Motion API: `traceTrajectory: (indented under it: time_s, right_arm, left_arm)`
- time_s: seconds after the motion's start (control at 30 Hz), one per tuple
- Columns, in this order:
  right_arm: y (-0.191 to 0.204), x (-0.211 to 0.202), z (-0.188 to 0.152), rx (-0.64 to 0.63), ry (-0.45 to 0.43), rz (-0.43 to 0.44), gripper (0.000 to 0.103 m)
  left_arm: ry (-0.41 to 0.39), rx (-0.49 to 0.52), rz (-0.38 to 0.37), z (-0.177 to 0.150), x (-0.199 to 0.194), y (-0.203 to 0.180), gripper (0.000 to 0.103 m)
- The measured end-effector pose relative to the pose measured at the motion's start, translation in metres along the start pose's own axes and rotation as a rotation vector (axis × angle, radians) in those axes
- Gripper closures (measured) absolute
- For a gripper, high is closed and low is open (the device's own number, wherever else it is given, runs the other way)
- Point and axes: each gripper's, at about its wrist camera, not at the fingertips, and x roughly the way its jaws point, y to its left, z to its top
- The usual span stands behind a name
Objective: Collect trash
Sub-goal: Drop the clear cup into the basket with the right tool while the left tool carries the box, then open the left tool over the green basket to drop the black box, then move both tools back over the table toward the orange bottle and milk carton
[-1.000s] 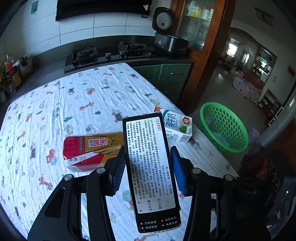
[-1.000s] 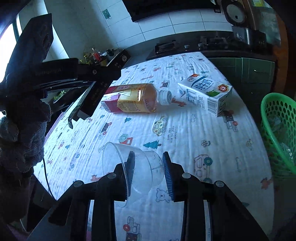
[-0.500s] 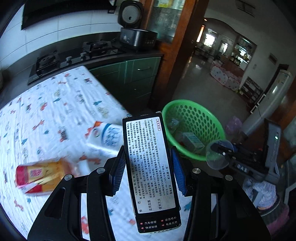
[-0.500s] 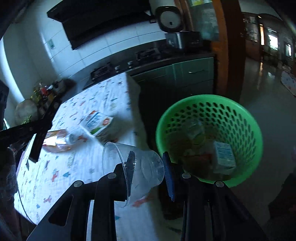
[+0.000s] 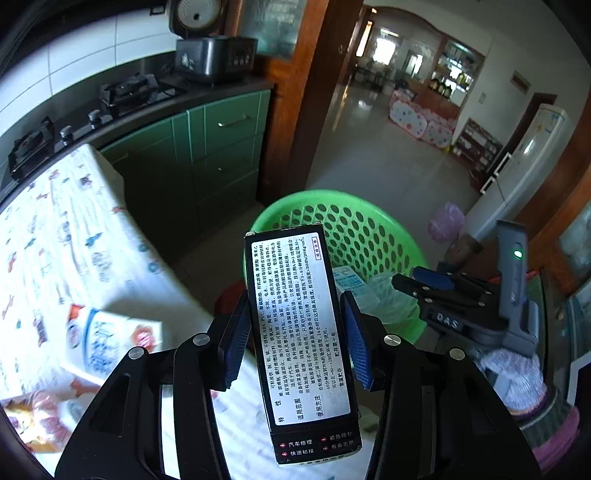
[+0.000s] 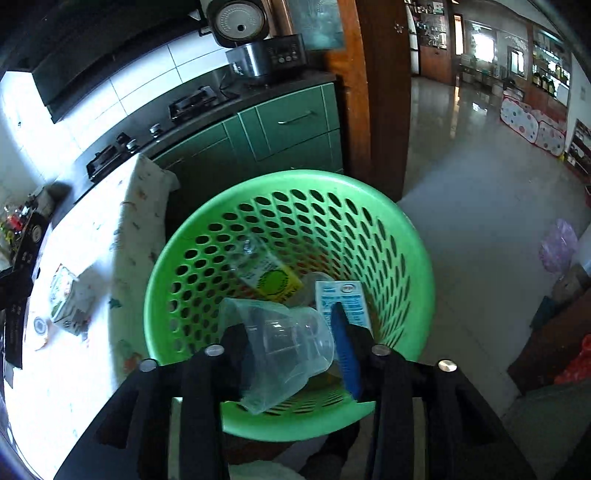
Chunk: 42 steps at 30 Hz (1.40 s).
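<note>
My left gripper (image 5: 295, 336) is shut on a long black box (image 5: 299, 369) with a white printed label, held just short of the green basket (image 5: 332, 199). My right gripper (image 6: 291, 347) hangs over that basket (image 6: 295, 181); its jaws are opening. A clear plastic cup (image 6: 280, 343) lies tilted and loose between them, rim down. The right gripper (image 5: 424, 284) also shows over the basket's right side in the left wrist view. A milk carton (image 5: 107, 339) and a blurred bottle (image 5: 37, 413) lie on the table's patterned cloth (image 5: 55, 240).
In the basket lie a blue-and-white carton (image 6: 343, 299) and a yellow-green carton (image 6: 269, 277). Green cabinets (image 6: 288, 125) with a stove and a rice cooker (image 6: 240, 18) stand behind. A wooden door frame (image 6: 373, 92) rises beside the basket. Open floor (image 6: 480, 203) lies to the right.
Both grippers swung from over the table to the basket. The right jaws have parted, and the cup has tipped over between them. The left still grips the black box.
</note>
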Motion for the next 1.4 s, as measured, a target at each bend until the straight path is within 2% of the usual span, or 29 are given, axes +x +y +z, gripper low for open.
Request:
traceTrajectory:
  time_s: [0.1,0.43,0.5,0.53,0.7,0.93,1.03,1.13,1.4]
  right_arm:
    - [-0.007,0.005,0.002,0.001,-0.001,-0.003,0.054]
    - [-0.014,-0.011,-0.008,-0.001,-0.030,-0.001,0.048]
    - [-0.017,-0.014,-0.010,0.003,-0.031,0.005,0.048]
    - [-0.019,-0.015,-0.012,0.003,-0.031,0.007,0.048]
    - [-0.020,-0.019,-0.019,0.003,-0.027,0.015,0.048]
    - [-0.005,-0.030,-0.027,-0.009,-0.034,0.051,0.044]
    - [0.008,-0.037,-0.031,-0.021,-0.044,0.075,0.038]
    - [0.027,-0.045,-0.034,-0.052,-0.049,0.094,0.035]
    - [0.087,-0.064,-0.040,-0.163,-0.061,0.156,0.028]
  left_arm:
    - [0.011,0.015,-0.004,0.012,0.019,-0.008,0.055]
    - [0.052,0.003,-0.027,0.029,0.069,-0.018,0.054]
    - [0.057,0.004,-0.027,0.029,0.076,-0.019,0.049]
    - [0.057,0.002,-0.024,0.028,0.077,-0.021,0.042]
    - [0.059,-0.005,-0.024,0.025,0.077,-0.018,0.040]
    - [0.042,-0.011,0.010,0.005,0.043,-0.006,0.039]
    - [0.021,-0.023,0.037,-0.008,0.019,0.007,0.037]
    - [0.003,-0.039,0.052,-0.021,-0.003,0.022,0.035]
    - [-0.037,-0.002,0.159,-0.063,-0.066,0.065,0.027]
